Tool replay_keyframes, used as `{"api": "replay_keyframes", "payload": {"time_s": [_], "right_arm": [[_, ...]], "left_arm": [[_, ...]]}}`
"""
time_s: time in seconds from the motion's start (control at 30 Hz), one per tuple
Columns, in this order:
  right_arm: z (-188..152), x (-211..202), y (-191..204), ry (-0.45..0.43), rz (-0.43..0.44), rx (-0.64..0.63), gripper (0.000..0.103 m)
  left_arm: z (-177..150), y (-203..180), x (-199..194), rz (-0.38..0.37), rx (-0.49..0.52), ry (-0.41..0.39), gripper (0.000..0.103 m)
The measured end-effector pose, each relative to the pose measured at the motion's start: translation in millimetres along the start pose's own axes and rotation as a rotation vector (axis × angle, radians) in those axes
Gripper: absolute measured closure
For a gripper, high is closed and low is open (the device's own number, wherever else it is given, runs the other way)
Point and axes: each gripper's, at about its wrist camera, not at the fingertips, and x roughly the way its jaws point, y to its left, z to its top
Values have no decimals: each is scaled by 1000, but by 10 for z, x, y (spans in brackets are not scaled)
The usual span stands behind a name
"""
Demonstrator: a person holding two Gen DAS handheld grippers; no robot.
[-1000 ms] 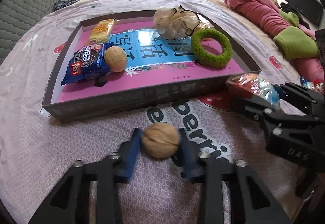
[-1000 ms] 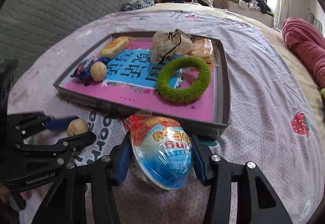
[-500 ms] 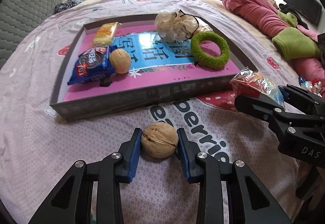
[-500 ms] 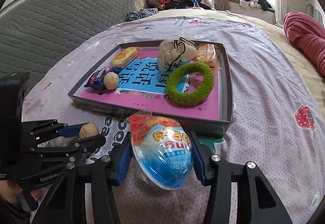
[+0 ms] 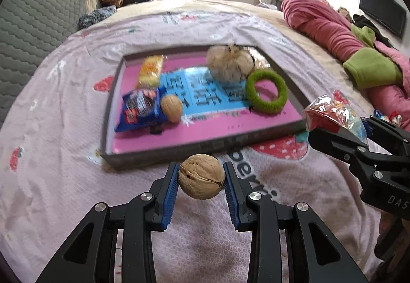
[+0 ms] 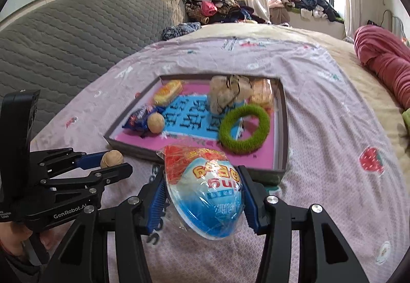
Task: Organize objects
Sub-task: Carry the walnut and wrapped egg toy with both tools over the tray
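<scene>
Left gripper (image 5: pixel 201 176) clamped on walnut (image 5: pixel 201 176), right gripper (image 6: pixel 203 195) clamped on wrapped egg (image 6: pixel 205 193); both above bare bedsheet (image 5: pixel 59 154), near tray (image 5: pixel 179 148) front edge.

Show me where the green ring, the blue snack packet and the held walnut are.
green ring (image 6: pixel 244 134): right wrist view, near band of the ring.
blue snack packet (image 5: pixel 139 108): left wrist view, middle of the wrapper.
held walnut (image 5: pixel 201 176): left wrist view, centre of the shell.

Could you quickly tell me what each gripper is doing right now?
Left gripper: shut on the walnut.
Right gripper: shut on the wrapped toy egg.
</scene>
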Motion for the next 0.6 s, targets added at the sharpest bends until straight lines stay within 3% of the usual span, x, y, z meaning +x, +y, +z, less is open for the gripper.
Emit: {"api": "replay_keyframes", "payload": {"time_s": [0.6], "right_arm": [[933, -434, 280, -163, -3, -48, 51]], "left_arm": [[717, 238, -576, 37, 10, -129, 68]]}}
